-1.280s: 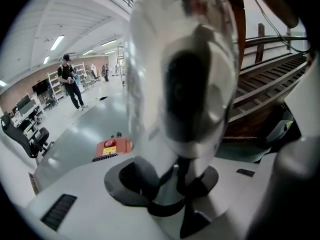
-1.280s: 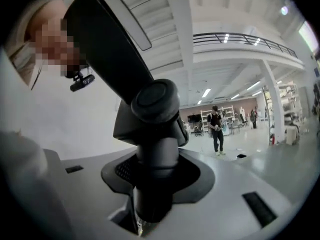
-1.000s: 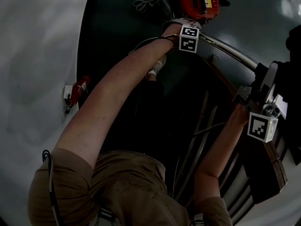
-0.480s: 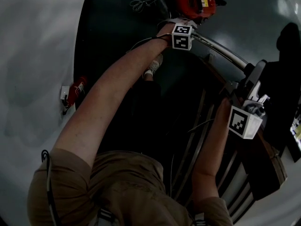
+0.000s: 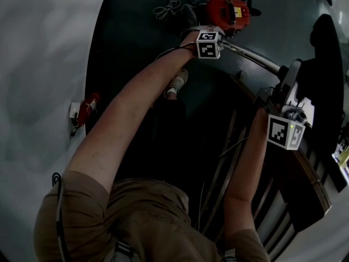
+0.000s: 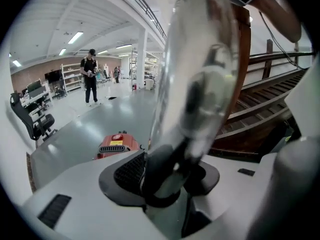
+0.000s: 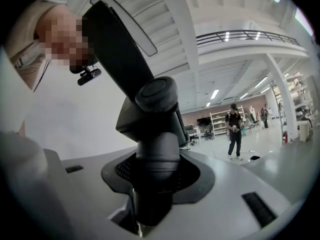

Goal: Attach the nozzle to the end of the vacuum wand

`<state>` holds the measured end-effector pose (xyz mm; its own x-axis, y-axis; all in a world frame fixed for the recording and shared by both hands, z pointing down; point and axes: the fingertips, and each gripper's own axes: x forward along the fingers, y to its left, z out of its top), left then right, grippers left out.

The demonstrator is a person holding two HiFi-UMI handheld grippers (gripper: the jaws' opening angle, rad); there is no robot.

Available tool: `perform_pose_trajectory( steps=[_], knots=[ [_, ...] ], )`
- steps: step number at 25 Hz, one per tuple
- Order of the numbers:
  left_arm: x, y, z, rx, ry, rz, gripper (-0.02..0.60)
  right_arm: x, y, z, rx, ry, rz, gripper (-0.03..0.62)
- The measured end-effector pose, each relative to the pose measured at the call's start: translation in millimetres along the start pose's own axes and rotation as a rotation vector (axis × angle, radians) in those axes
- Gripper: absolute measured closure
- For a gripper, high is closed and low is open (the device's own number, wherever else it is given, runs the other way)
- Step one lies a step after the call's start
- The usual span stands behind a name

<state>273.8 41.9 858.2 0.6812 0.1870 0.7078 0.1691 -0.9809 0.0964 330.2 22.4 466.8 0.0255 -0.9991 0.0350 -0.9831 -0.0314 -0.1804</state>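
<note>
My left gripper (image 5: 221, 41) is at the top centre of the head view, round the silver vacuum wand (image 5: 253, 58), which slants down to the right. In the left gripper view the shiny wand (image 6: 200, 74) fills the gap between the pads of my left gripper (image 6: 175, 176), and the jaws are opening. My right gripper (image 5: 289, 100) is shut on the black nozzle (image 5: 290, 79), which stands close to the wand's right end. Seen from my right gripper (image 7: 150, 184), the nozzle (image 7: 155, 129) rises from the jaws with a round collar and a flat black blade. Whether nozzle and wand touch is hidden.
The red vacuum body (image 5: 229, 10) lies on the grey floor beyond the left gripper, beside a coiled cord (image 5: 166, 5). Dark wooden stairs (image 5: 305, 184) run under my right arm. A red extinguisher (image 5: 87, 107) stands by the white wall. A person (image 7: 234, 131) stands far off.
My right gripper has carried the nozzle up and to the left, nearer the wand's end. The left gripper and the wand have shifted a little to the left.
</note>
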Motion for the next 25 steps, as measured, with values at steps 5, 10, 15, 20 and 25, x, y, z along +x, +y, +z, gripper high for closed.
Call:
perform_pose_trajectory(
  steps=[5,10,15,20,25],
  knots=[
    [-71,21,-36,-0.155,-0.073,0.132,0.337,37,48,1,-0.033,0.01,0.068,0.436],
    [-173,0,-101,-0.369,-0.171,0.28,0.337,104,195,-14,-0.136,0.075,0.326,0.434],
    [-305,-1,-213,-0.66,-0.232,0.532,0.337,165,375,-92,-0.204,0.146,0.604,0.434],
    [-408,-31,-296,-0.851,-0.247,0.711,0.337,177,542,-189,-0.273,0.275,0.858,0.468],
    [-497,-88,-372,-0.945,-0.236,0.841,0.337,170,693,-291,-0.357,0.398,0.997,0.47]
  ],
)
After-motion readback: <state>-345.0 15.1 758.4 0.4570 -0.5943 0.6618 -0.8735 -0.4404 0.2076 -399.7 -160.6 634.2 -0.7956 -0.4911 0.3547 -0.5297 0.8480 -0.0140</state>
